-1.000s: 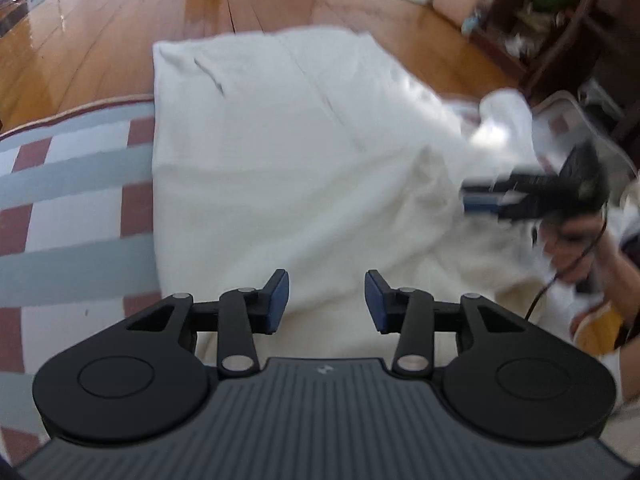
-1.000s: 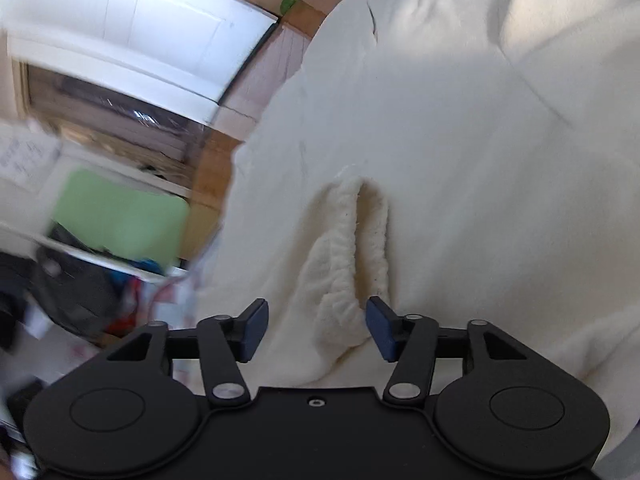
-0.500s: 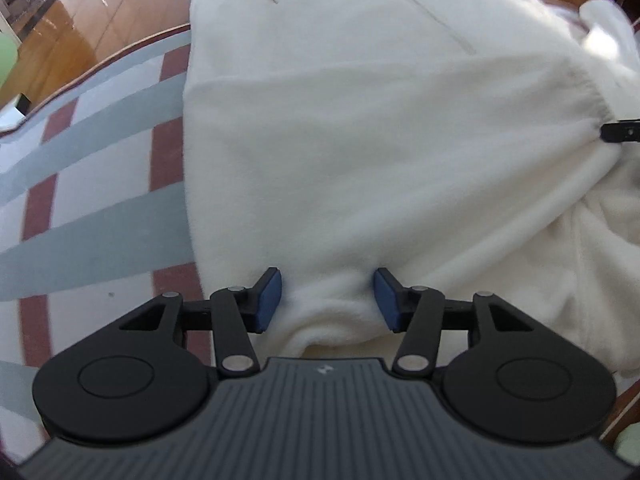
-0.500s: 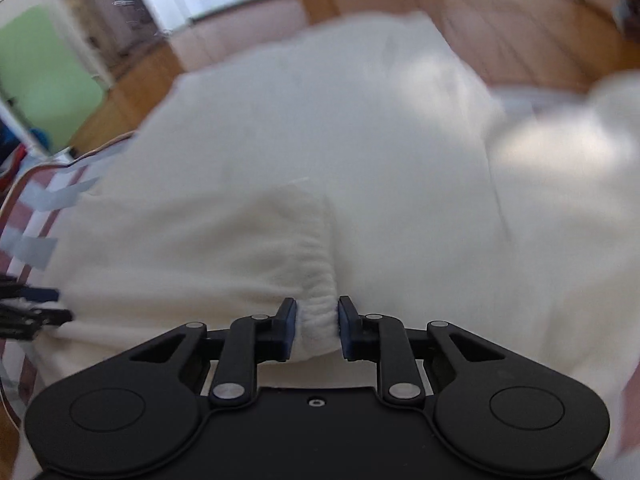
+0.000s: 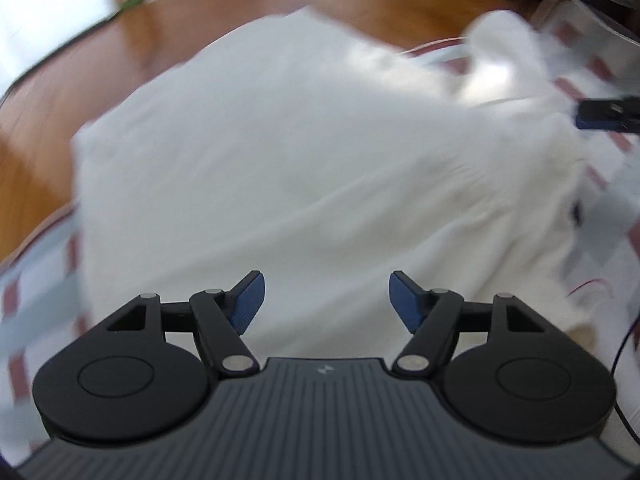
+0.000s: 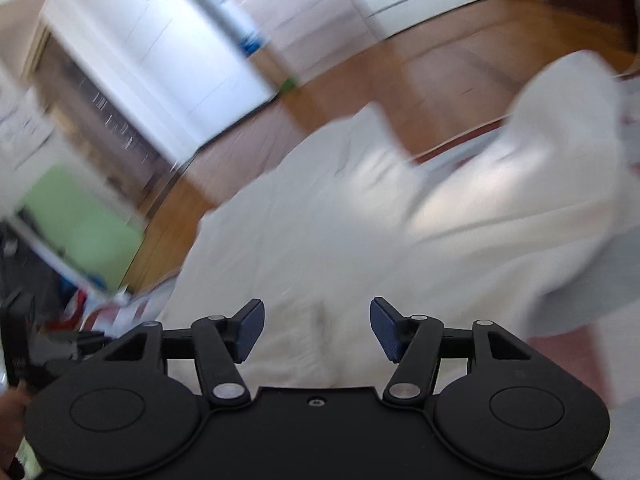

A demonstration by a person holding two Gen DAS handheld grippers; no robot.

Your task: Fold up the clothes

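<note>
one fold laid, more to go
both my left gripper [image 5: 323, 300] and right gripper [image 6: 316, 328] are opening, empty, above the white garment [image 5: 280, 152].

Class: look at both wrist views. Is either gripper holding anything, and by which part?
Nothing. The left gripper and right gripper are opening over the white garment, pads clear.

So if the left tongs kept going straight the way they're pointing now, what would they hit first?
Most likely the white garment spread just ahead of the left tongs, whose jaws are opening with nothing between them; blur leaves depth unclear.
</note>
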